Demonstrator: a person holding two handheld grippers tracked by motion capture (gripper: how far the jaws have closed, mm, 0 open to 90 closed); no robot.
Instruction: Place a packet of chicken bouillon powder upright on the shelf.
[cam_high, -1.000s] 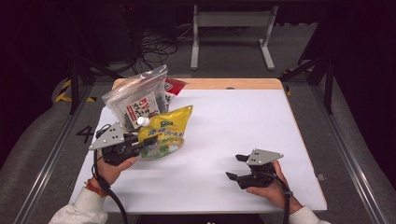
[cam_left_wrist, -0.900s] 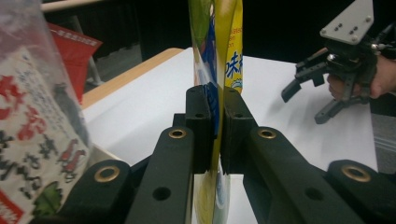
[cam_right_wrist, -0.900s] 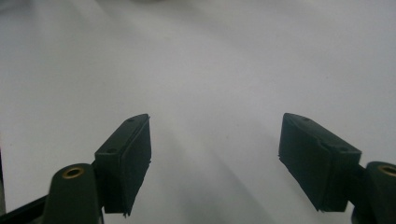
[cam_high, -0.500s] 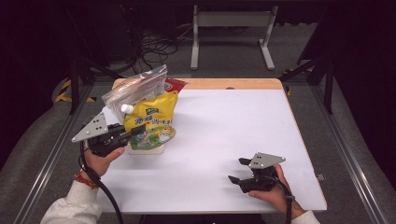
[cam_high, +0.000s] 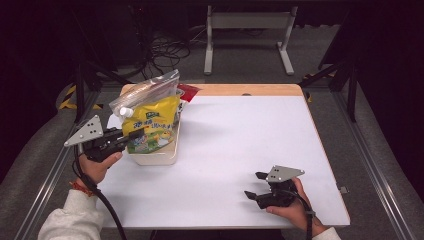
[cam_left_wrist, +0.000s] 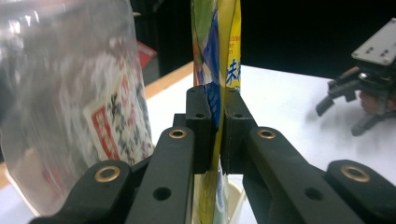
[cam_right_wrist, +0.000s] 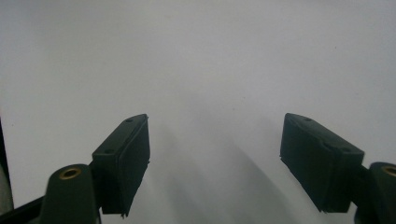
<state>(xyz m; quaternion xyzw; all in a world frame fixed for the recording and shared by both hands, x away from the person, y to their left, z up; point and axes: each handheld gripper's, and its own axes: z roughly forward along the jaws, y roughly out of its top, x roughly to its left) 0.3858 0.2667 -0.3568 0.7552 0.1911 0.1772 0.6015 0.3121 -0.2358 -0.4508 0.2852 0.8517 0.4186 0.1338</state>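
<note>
A yellow spouted pouch (cam_high: 152, 127) hangs upright at the table's left, its lower end in a cream tub (cam_high: 156, 157). My left gripper (cam_high: 127, 140) comes in from the left and is shut on the pouch's edge. In the left gripper view the two pads (cam_left_wrist: 201, 116) pinch the yellow pouch (cam_left_wrist: 219, 42) between them. A clear plastic bag (cam_high: 145, 92) with printed packets leans against the pouch's top. My right gripper (cam_high: 254, 185) rests near the table's front right, open and holding nothing. Its jaws (cam_right_wrist: 215, 154) stand wide apart over bare white table (cam_right_wrist: 210, 60).
The clear bag (cam_left_wrist: 70, 93) sits close on the left in the left gripper view, and the right gripper (cam_left_wrist: 364, 93) shows far off at the right. A red packet (cam_high: 189, 91) lies behind the tub. The white tabletop (cam_high: 240, 135) has a wooden back edge.
The left gripper has carried the yellow pouch left and toward the back, from lying on the table to standing in the cream tub. The clear bag shifted with it. The right hand stayed put.
</note>
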